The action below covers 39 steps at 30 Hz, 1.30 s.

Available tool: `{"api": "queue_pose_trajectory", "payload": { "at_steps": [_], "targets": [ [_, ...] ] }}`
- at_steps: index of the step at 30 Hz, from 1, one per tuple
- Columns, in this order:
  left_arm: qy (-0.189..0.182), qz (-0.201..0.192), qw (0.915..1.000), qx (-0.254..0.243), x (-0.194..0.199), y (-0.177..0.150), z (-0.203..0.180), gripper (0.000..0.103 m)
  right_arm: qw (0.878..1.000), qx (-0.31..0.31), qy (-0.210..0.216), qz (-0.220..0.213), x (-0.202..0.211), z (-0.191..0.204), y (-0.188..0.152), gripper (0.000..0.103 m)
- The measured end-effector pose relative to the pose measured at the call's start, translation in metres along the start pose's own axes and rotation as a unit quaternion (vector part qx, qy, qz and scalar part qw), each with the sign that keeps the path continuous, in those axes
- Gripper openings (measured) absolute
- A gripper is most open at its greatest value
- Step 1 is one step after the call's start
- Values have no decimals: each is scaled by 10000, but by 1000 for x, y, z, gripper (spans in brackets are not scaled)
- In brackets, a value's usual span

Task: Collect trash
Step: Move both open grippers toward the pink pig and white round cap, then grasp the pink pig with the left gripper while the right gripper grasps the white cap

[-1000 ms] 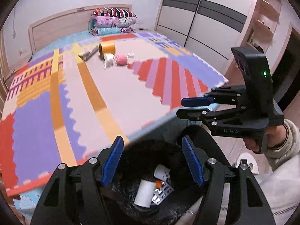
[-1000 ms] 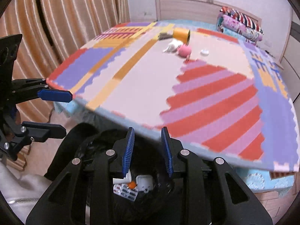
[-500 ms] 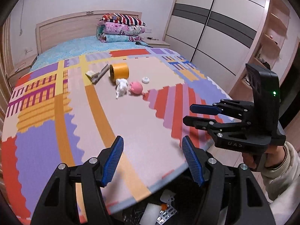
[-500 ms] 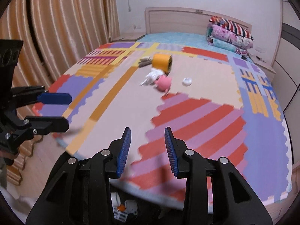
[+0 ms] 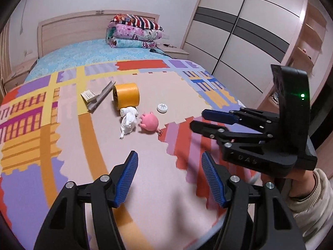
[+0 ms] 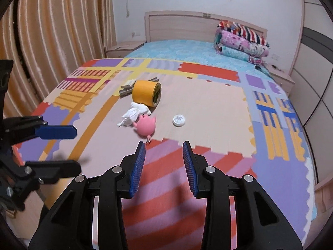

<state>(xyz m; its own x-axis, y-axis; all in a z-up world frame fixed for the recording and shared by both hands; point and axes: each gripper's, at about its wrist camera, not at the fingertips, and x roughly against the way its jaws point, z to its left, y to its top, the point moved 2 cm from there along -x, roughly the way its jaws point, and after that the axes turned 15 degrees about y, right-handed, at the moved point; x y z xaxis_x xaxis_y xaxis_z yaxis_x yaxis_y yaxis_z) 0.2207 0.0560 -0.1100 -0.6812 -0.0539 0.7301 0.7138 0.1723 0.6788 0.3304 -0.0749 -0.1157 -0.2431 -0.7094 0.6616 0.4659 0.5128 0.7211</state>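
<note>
On the colourful foam mat (image 5: 68, 145) on the bed lie a crumpled white tissue (image 5: 128, 120) (image 6: 134, 113), a pink pig toy (image 5: 149, 121) (image 6: 145, 126), a white bottle cap (image 5: 162, 107) (image 6: 179, 120), a yellow tape roll (image 5: 126, 95) (image 6: 146, 92), a grey strip (image 5: 102, 99) and a small beige card (image 5: 88, 94). My left gripper (image 5: 169, 177) is open and empty, above the mat's near part. My right gripper (image 6: 164, 166) is open and empty, also short of the items; it shows at the right in the left wrist view (image 5: 208, 119).
Folded blankets (image 5: 135, 31) are stacked at the headboard (image 5: 72, 27). A wardrobe (image 5: 249, 31) stands to the right, curtains (image 6: 52, 31) to the left. A nightstand (image 6: 122, 48) sits by the bed.
Both grippers have risen from over the black trash bin and moved forward over the mat. The bin has dropped out of view. The right gripper's jaws have opened wider.
</note>
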Motion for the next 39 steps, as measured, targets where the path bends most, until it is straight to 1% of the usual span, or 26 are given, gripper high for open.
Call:
{"api": "queue_pose_trajectory", "payload": {
  "at_steps": [5,9,11,15,18,20,22,24,25,27,29,34,39],
  "targets": [
    [25,182,9996,198,-26,8,4,61,9998,-114,-51,175,-29,-17,5,37],
    [-42,276,9990,340,-42,13,6,61,9995,-182,-88,225,-45,-30,12,37],
    [-22,294,9989,372,-49,18,7,56,9995,-195,-38,231,-52,-36,17,37],
    [-7,340,9985,431,-61,25,7,54,9994,-190,-55,277,-61,-43,23,37],
    [-26,379,9979,533,-69,28,9,52,9993,-221,14,285,-66,-49,27,37],
    [-48,363,9978,554,-72,29,9,48,9994,-175,43,311,-68,-50,28,37],
    [-61,374,9977,563,-75,29,10,45,9994,-11,74,337,-70,-49,28,37],
    [-113,388,9974,605,-78,29,10,44,9990,203,68,387,-72,-47,28,35],
    [-116,385,9973,610,-79,30,10,44,9988,266,53,408,-72,-46,29,34],
    [-108,409,9972,617,-82,30,10,44,9982,385,112,438,-72,-45,29,24],
    [-127,427,9969,648,-84,30,10,42,9977,476,164,455,-73,-43,30,21],
    [-212,478,9952,830,-91,34,15,41,9975,509,159,460,-74,-43,31,21],
    [-174,491,9949,860,-97,39,14,41,9986,388,-49,370,-64,-51,25,21]
  ]
}}
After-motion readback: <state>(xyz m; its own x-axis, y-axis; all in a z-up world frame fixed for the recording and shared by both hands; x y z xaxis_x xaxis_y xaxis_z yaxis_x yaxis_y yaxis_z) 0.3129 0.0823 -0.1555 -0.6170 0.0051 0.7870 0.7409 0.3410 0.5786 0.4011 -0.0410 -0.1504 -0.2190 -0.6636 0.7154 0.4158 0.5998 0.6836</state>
